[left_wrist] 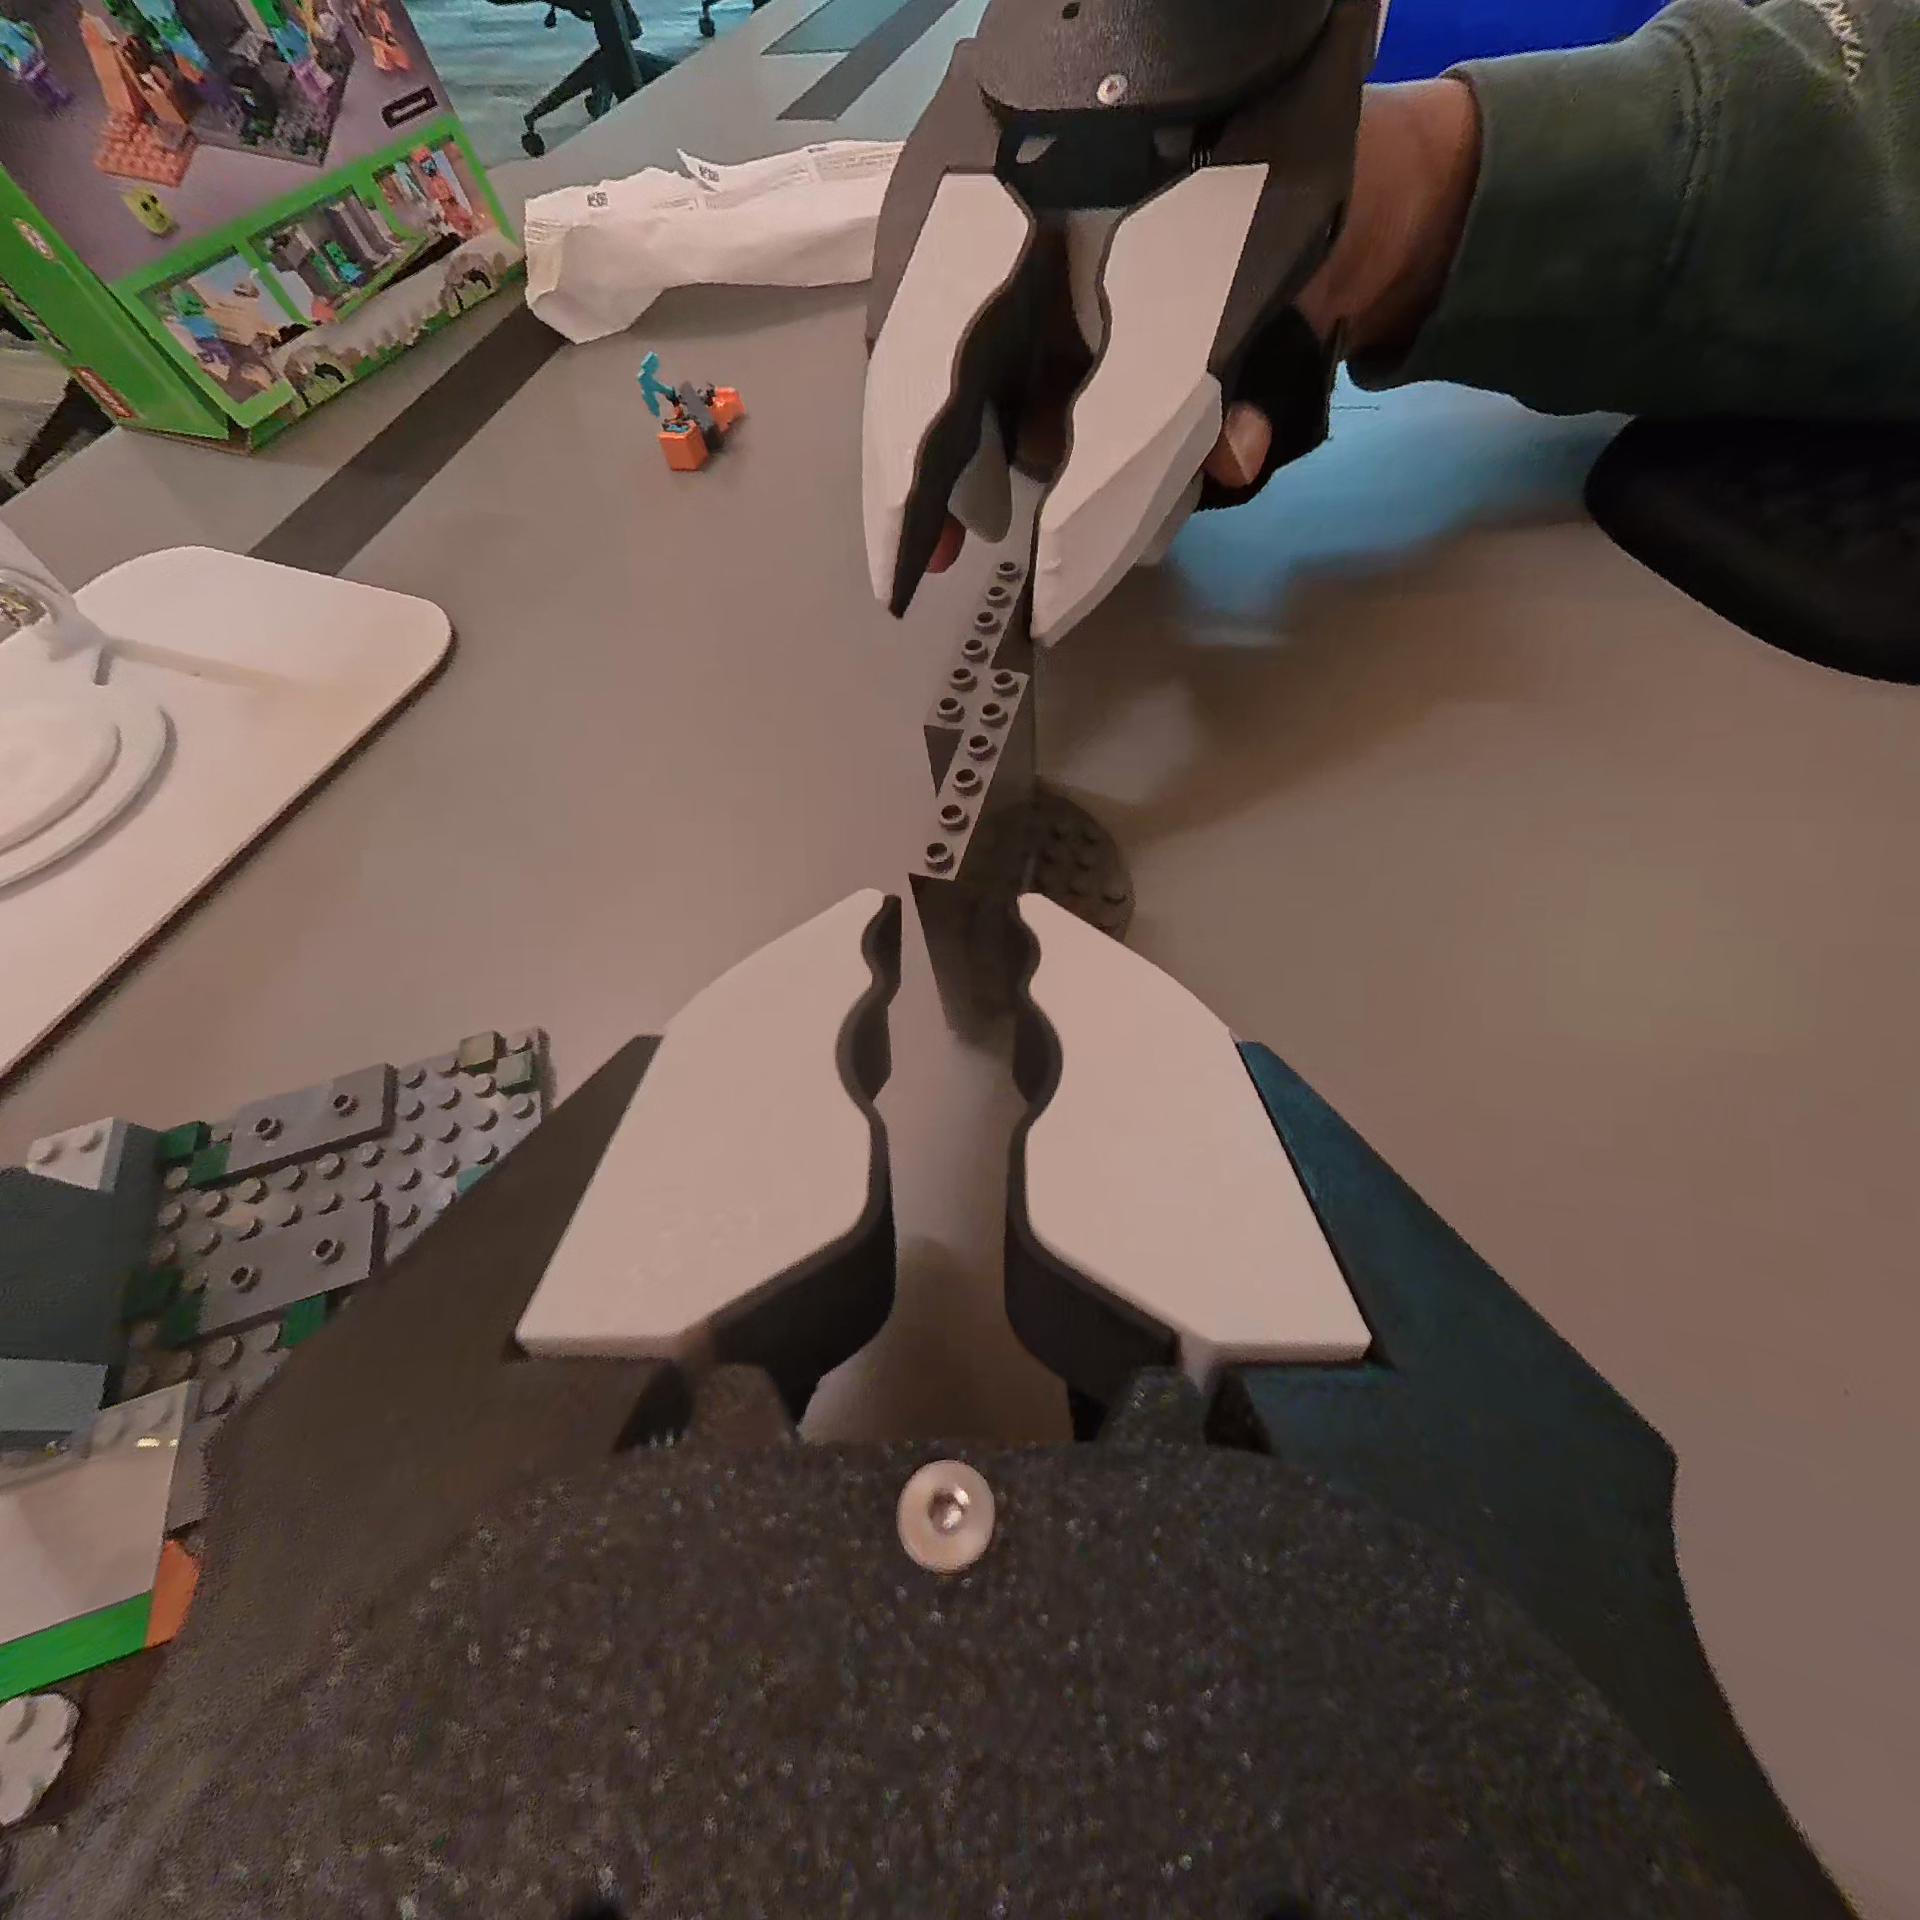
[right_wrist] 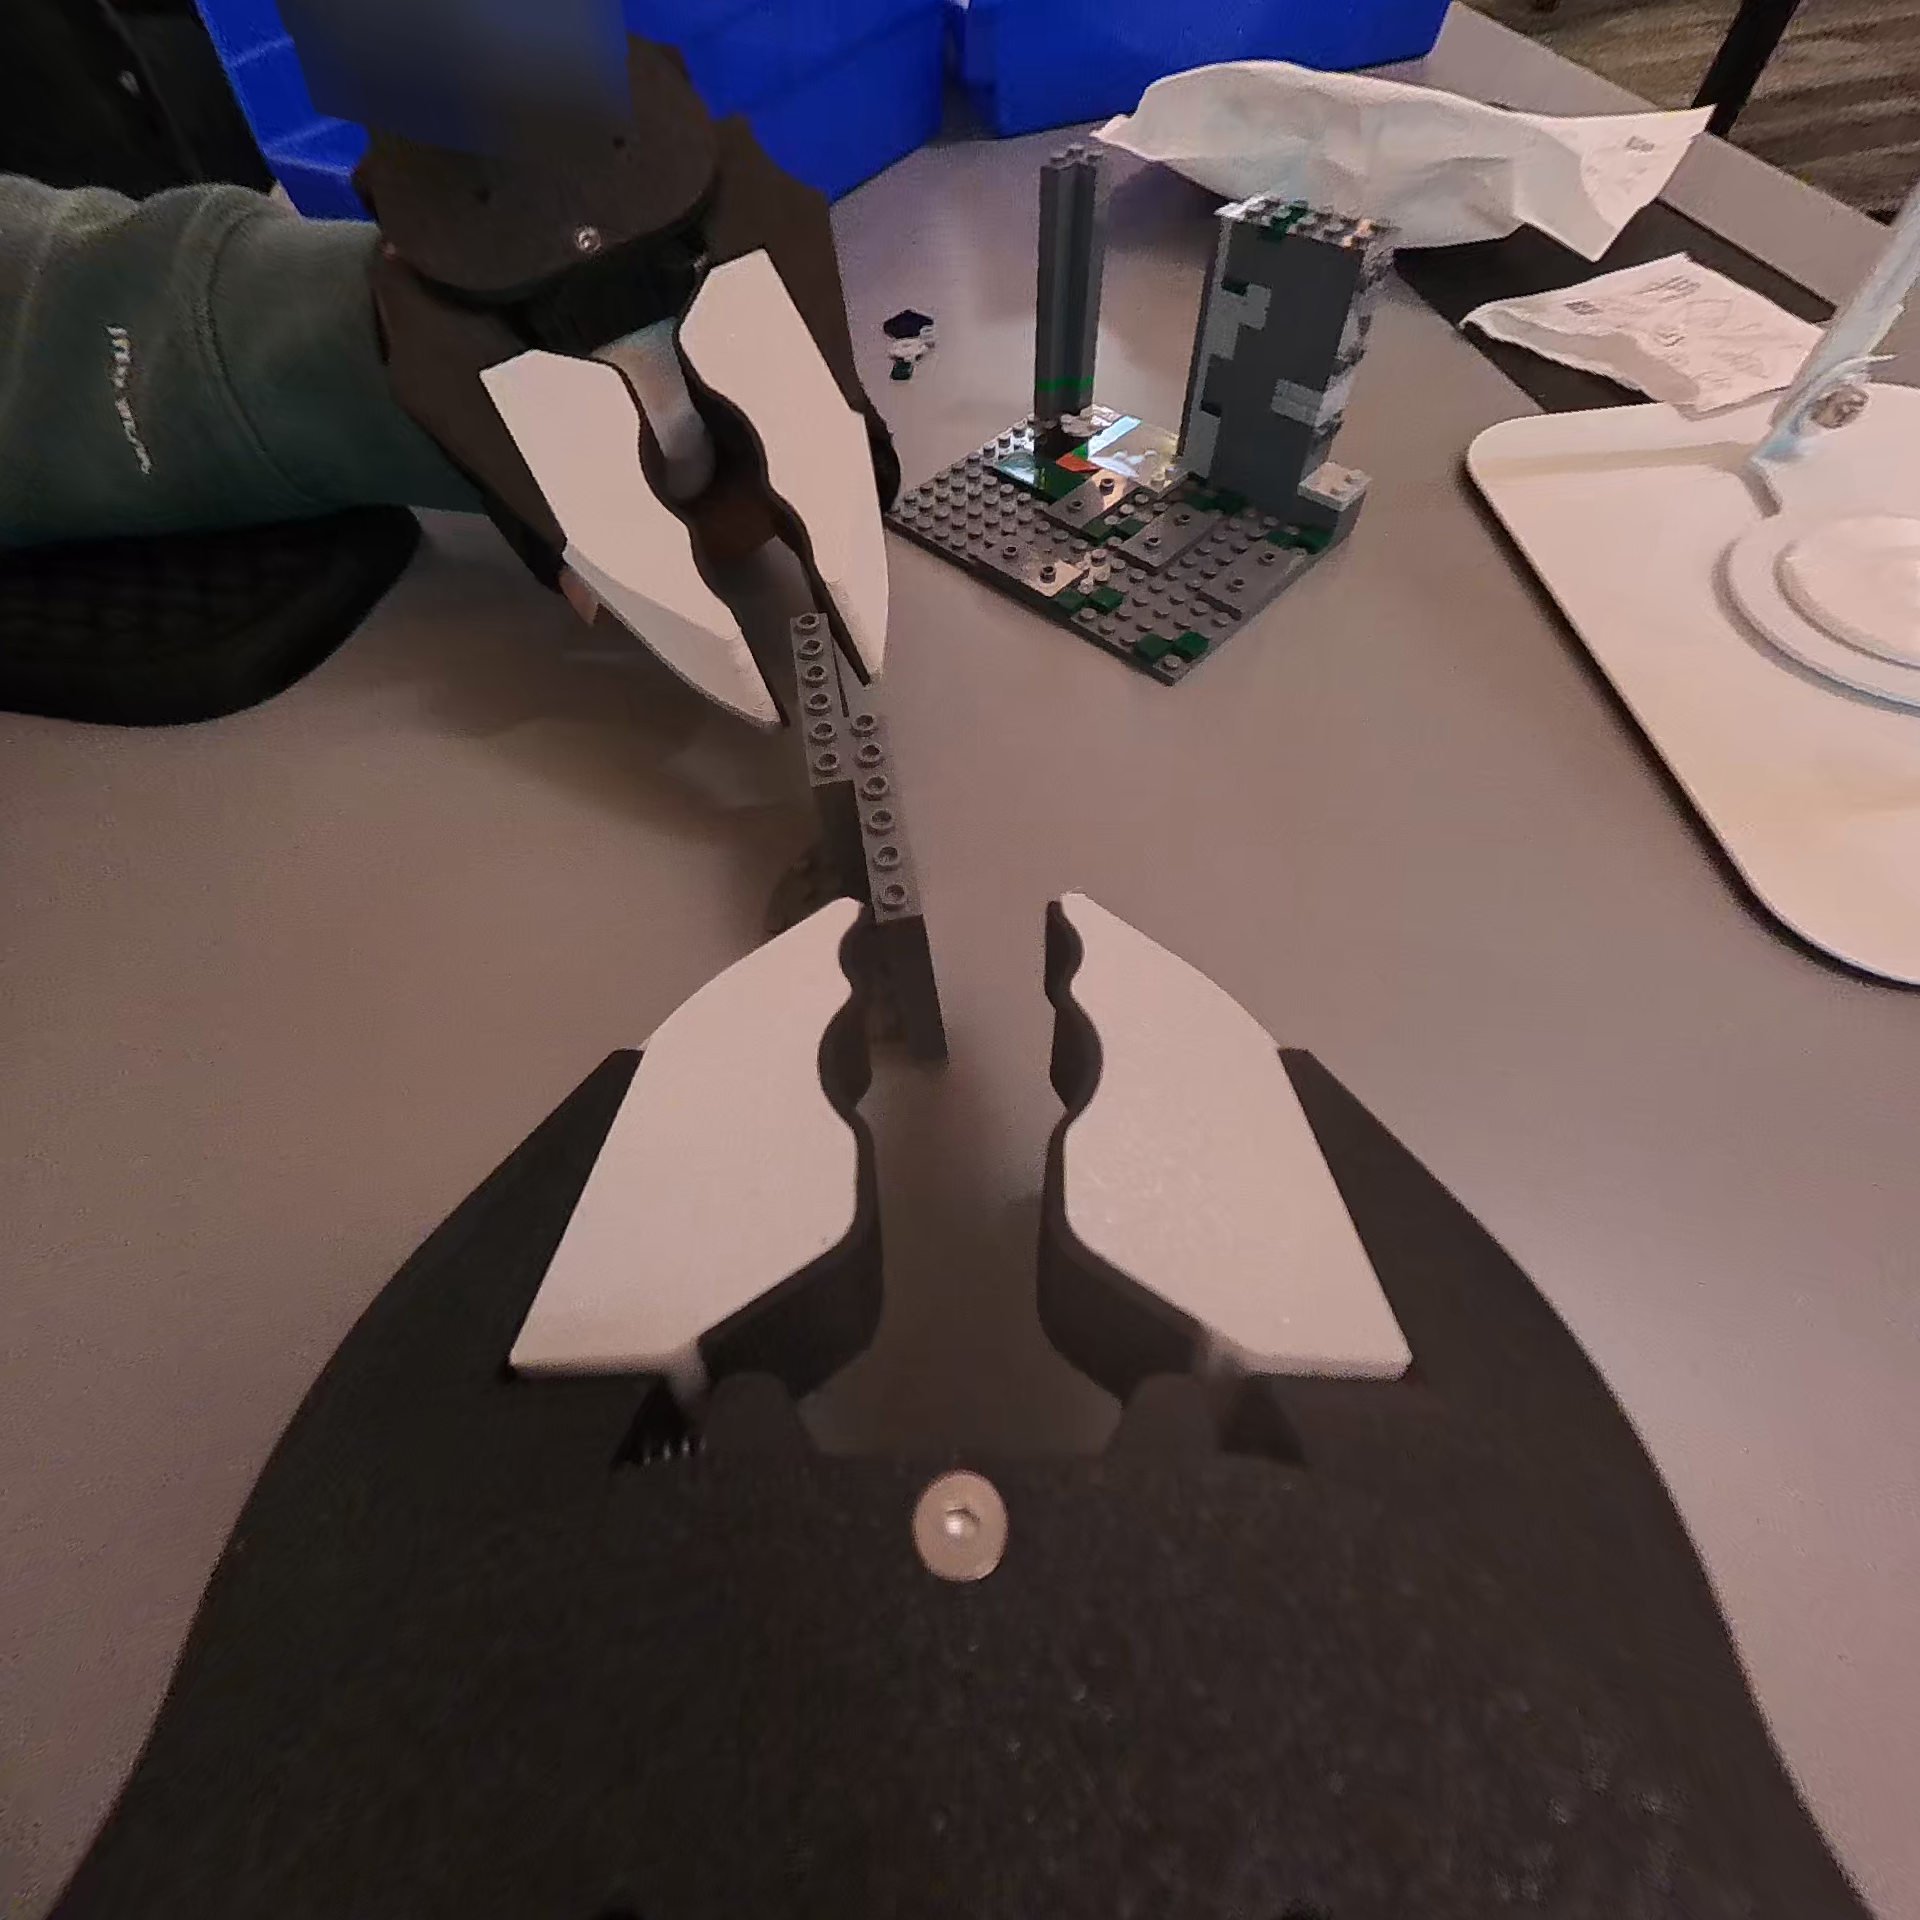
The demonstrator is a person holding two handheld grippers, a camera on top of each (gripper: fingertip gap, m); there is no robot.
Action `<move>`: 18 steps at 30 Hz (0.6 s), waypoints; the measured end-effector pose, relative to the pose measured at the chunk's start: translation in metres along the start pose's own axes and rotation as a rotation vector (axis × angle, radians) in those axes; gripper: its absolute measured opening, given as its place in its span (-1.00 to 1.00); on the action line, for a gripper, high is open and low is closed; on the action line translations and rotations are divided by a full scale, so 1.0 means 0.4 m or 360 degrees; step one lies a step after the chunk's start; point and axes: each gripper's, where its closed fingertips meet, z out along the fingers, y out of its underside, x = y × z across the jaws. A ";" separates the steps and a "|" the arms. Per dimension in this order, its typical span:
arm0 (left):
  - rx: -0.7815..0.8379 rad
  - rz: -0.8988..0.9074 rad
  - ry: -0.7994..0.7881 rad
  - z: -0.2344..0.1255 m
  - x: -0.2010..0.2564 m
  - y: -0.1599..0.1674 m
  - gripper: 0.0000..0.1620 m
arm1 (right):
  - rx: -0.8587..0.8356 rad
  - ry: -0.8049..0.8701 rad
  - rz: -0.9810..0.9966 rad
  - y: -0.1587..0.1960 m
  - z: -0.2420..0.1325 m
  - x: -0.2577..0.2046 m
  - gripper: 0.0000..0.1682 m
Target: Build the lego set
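Note:
A long grey Lego plate assembly (left_wrist: 971, 727) with offset studded strips hangs tilted above the table between the two grippers, which face each other. My left gripper (left_wrist: 954, 904) pinches one end of it; in the right wrist view, that gripper (right_wrist: 826, 691) has its tips on both sides of the assembly (right_wrist: 878, 821). My right gripper (right_wrist: 956, 909) is open; the other end lies between its fingers, against the left one. The right gripper also shows in the left wrist view (left_wrist: 966, 623). The main build, a grey baseplate (right_wrist: 1122, 582) with two towers (right_wrist: 1278, 353), stands behind.
The baseplate (left_wrist: 343, 1164) lies left of my left gripper. A round dark plate (left_wrist: 1081, 862) lies under the assembly. A small orange figure build (left_wrist: 691, 416), a green box (left_wrist: 208, 208), a white paper bag (right_wrist: 1351, 145) and a white tray (right_wrist: 1662, 623) are around. Some 7 cm of space lies between my two pairs of fingers. Both grippers' tips are roughly 6 cm from the round dark plate (left_wrist: 1081, 862).

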 end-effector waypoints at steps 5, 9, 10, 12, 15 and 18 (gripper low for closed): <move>0.0043 0.0008 -0.0069 -0.019 -0.011 -0.006 -0.76 | 0.0097 0.0026 0.0055 -0.010 -0.024 0.000 -0.63; 0.0178 0.0036 -0.0379 -0.078 -0.068 -0.035 -0.93 | 0.0214 0.0170 0.0057 -0.037 -0.053 0.018 -0.57; 0.0252 0.0024 -0.0466 -0.103 -0.084 -0.051 -0.97 | 0.0246 0.0220 0.0055 -0.046 -0.061 0.024 -0.64; 0.0393 -0.0048 -0.0613 -0.152 -0.113 -0.079 -1.00 | 0.0333 0.0313 0.0030 -0.073 -0.077 0.032 -0.76; 0.0522 -0.0116 -0.0803 -0.209 -0.147 -0.097 -1.00 | 0.0460 0.0464 0.0004 -0.112 -0.098 0.044 -0.95; 0.0598 -0.0163 -0.0902 -0.237 -0.160 -0.103 -1.00 | 0.0515 0.0608 -0.0023 -0.132 -0.112 0.055 -1.00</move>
